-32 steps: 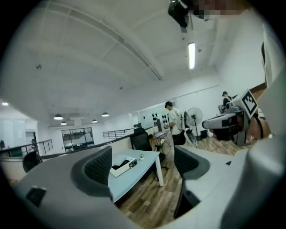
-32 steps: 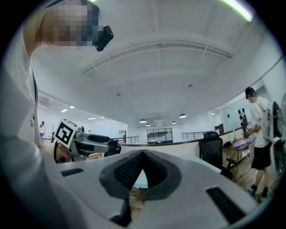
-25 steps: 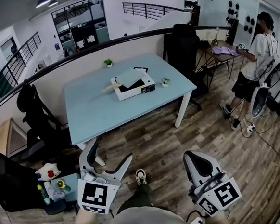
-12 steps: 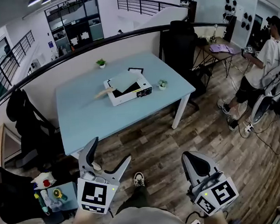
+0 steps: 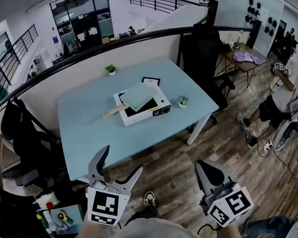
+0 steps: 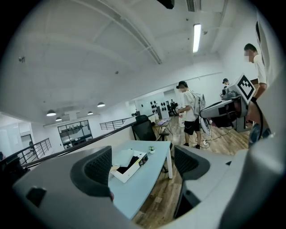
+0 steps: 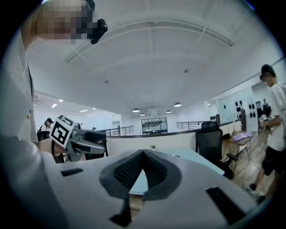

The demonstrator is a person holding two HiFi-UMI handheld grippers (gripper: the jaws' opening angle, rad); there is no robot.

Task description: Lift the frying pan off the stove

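A pale green frying pan with a wooden handle sits on a white stove mid-way across a light blue table, at 12 o'clock in the head view. Well apart, at 6 o'clock, the left gripper has its jaws spread wide, empty. At 5 o'clock, the right gripper has its jaws pressed together, empty.

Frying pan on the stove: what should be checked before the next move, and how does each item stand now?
1. Frying pan sits on the stove: ok.
2. Wooden handle unobstructed: ok.
3. Left gripper open and empty: ok.
4. Right gripper open: not ok, jaws shut on nothing.
5. Grippers within reach of the table: not ok, both hang well short of it.
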